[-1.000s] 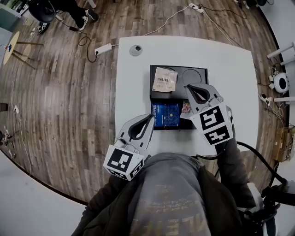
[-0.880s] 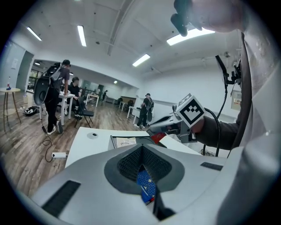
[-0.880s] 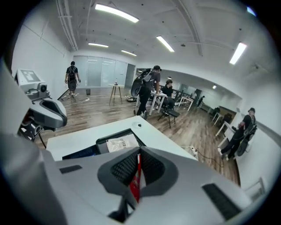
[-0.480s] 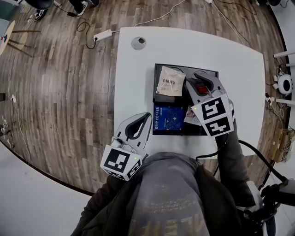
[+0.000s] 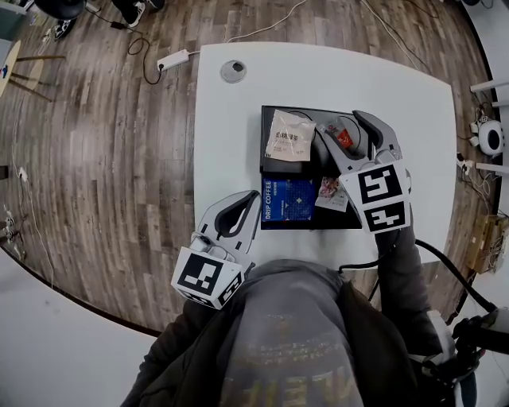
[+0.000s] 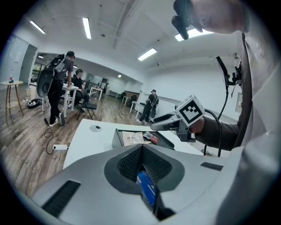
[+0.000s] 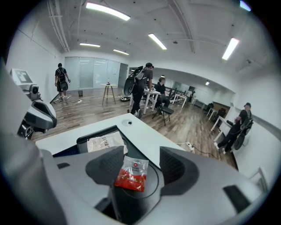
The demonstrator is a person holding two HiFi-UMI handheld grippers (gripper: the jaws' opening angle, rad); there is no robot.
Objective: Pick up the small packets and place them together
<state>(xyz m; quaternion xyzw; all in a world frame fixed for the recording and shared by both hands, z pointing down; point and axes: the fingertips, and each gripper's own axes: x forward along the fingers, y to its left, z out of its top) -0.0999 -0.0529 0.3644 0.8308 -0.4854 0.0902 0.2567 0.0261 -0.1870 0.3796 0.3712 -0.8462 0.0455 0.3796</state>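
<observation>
White table (image 5: pixel 238 119), tray (image 5: pixel 310 223): right gripper (image 5: pixel 342 125) is just opening up wide, red packet (image 7: pixel 131 172) lying loose between its jaws at tray's 1 o'clock, probably being grouped there. Left gripper (image 5: pixel 254 200) is idling closed.

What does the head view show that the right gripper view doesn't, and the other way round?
Only the head view: a small pinkish packet beside the blue packet, and the person's grey top. Only the right gripper view: ceiling lights and the glass wall at the back of the room. Both: the white table, its grommet, the black tray, the beige packet, and the red packet lying in the tray between the right tongs, which have just been opening and do not pinch it.
</observation>
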